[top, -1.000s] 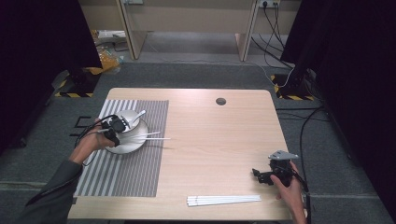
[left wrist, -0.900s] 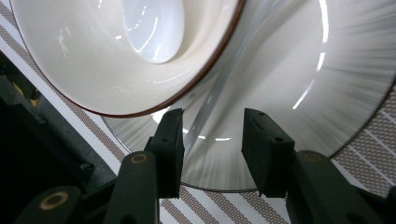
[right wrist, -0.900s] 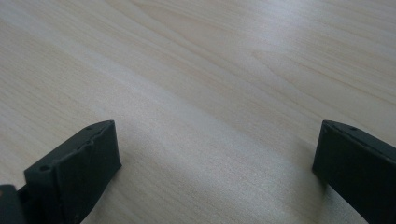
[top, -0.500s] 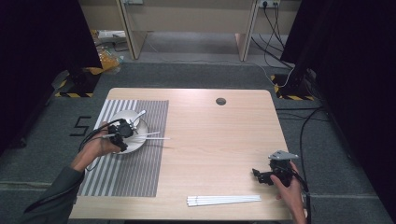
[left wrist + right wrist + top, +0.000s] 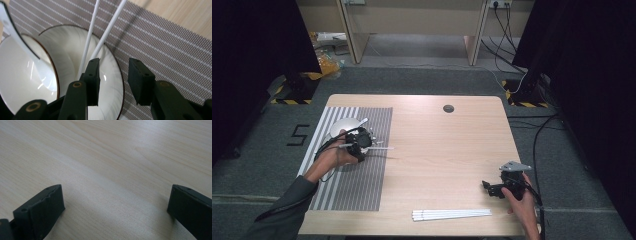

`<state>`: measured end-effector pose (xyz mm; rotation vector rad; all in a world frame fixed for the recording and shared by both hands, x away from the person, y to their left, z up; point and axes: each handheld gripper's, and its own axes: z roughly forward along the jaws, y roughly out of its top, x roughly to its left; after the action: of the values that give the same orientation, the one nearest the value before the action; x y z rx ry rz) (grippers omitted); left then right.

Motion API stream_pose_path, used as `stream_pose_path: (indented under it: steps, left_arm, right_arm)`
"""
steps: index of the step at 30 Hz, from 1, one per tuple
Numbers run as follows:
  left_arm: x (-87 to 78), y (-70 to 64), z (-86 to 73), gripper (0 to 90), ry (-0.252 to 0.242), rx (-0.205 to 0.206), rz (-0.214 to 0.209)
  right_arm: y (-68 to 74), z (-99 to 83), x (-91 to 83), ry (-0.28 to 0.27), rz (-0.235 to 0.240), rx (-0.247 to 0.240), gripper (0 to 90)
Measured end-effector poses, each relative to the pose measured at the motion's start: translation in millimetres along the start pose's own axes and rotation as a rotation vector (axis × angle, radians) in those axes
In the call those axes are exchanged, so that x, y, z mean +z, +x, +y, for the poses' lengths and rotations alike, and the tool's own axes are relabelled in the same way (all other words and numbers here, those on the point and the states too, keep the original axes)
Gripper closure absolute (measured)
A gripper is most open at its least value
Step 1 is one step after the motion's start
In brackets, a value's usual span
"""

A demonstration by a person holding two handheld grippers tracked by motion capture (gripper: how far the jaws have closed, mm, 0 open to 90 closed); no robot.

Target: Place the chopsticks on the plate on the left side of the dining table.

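- Near edge of the bench [image 5: 452, 150]: a bundle of white chopsticks [image 5: 452, 214] lies flat, parallel to the edge, towards the right side.
- Right tongs [image 5: 492, 188]: held in the right hand [image 5: 521, 200] just beyond the right end of that bundle, not touching it. In the right gripper view the jaws stand wide apart with only bare wood between them; released, holding nothing.
- Left side of the bench: a grey striped placemat [image 5: 357, 170] runs from the near edge towards the far edge.
- Left tongs [image 5: 113, 75]: in the high view they sit over the far part of the placemat, at the plate [image 5: 110, 75]. Jaws parted; nothing clamped between them. The gap lies over the plate rim and the placemat.
- Two white chopsticks [image 5: 100, 45] lie side by side with their near ends on the plate, just at the outer face of one jaw. The far ends run out over the placemat; in the high view the tips reach just past its right edge.
- A white bowl [image 5: 27, 75] sits on the plate, beside the chopsticks. A white spoon [image 5: 15, 35] rests in the bowl, handle leaning out over the rim.
- Far side of the bench: a small dark round hole [image 5: 448, 108].
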<state>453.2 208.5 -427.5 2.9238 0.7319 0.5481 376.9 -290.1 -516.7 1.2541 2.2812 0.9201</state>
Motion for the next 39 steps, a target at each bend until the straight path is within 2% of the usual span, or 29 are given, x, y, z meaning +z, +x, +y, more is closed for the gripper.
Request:
stream_pose_path:
  steps: [6,11,15,24,30,39]
  left_arm:
    - [8.1,-4.3,16.0,63.4,-0.001,0.030,-0.011]
    - [14.8,-5.5,27.0,64.0,0.005,0.034,-0.018]
    - [16.6,-3.9,31.6,64.0,0.010,0.045,-0.004]
    - [24.6,-2.9,35.6,67.2,0.022,0.053,-0.017]
    - [27.0,0.2,37.1,71.2,0.034,0.063,0.006]
    - [26.7,-1.6,40.4,73.2,0.037,0.083,0.016]
  right_arm:
    - [0.0,0.0,0.0,0.000,0.001,-0.001,0.7]
    - [0.2,0.0,0.0,0.000,0.002,-0.001,0.7]
    - [0.2,0.0,0.0,0.000,0.002,-0.001,0.7]
    - [0.2,0.0,0.0,0.000,0.003,-0.003,0.7]
    - [0.3,0.0,0.0,0.000,0.004,-0.004,0.7]
    - [0.2,0.0,0.0,-0.001,0.004,-0.005,0.7]
